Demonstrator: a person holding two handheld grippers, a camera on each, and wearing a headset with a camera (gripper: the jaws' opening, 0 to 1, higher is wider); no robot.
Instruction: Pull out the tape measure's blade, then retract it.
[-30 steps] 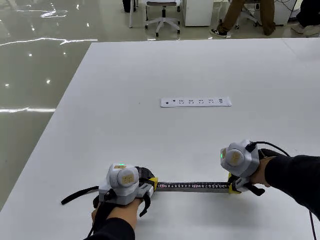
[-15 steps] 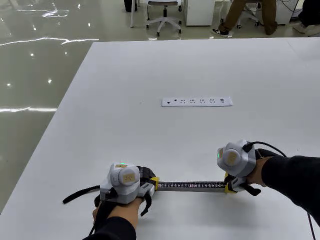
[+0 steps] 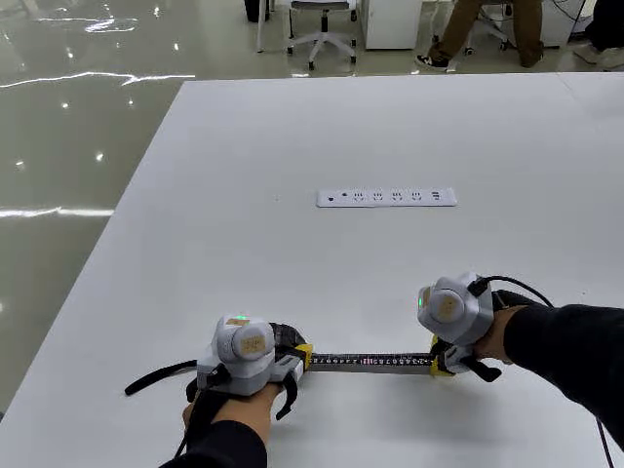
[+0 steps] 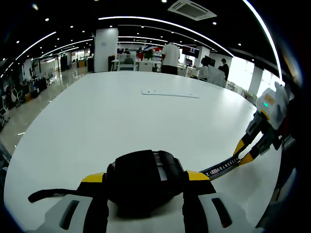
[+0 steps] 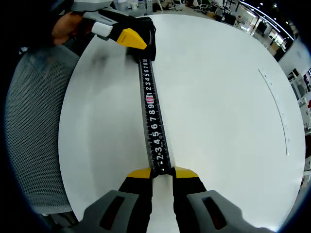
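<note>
White table [image 3: 370, 127], head view: the black tape measure case [image 3: 283, 340] sits near the front edge, clamped in the left gripper [image 3: 298, 357], whose jaws are closed against the case's sides. The blade [image 3: 370, 362] runs out low along the tabletop to the right; touching the surface or just above it, cannot tell. Its far end is pinched by the right gripper [image 3: 438, 368]. A power strip [image 3: 386, 198] lies further up the table, well apart from both. Left gripper view: yellow-tipped jaws hug the case [image 4: 146, 177] on either side, and the case rests on the table. The blade [image 4: 224, 168] leaves to the right and ends between the right gripper's [image 4: 247, 151] jaws. Right gripper view: jaws nearly together, with only the blade's [image 5: 152, 111] thin end between them. The scale is numbered past 10 and runs straight to the case [image 5: 147, 46], held by the left gripper [image 5: 138, 39]. A grey mesh chair [image 5: 34, 136] is just beside the table edge.
</note>
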